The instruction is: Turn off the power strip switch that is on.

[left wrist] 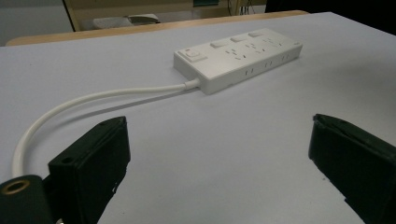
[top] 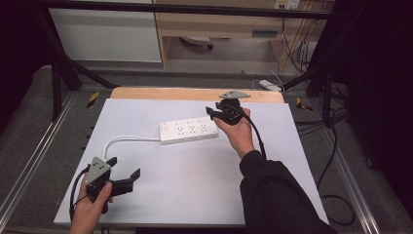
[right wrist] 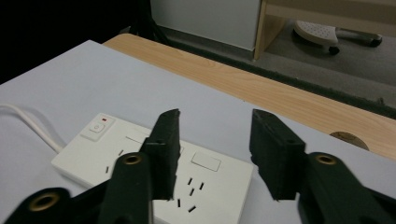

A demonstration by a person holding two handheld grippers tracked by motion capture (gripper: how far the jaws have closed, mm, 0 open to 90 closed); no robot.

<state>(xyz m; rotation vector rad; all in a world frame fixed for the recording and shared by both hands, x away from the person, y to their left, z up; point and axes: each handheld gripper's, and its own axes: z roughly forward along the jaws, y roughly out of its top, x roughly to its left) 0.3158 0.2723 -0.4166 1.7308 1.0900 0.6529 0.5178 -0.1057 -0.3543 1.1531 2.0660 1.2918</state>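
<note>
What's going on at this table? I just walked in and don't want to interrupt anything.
A person is working at a white-topped table with a handheld claw in each hand. The right claw hovers open over the far end of a white power strip, gripping nothing. The left claw sits open near the table's front left corner, well away from the strip. The strip's white cable curves off toward the left. Nothing is plugged into the strip.
</note>
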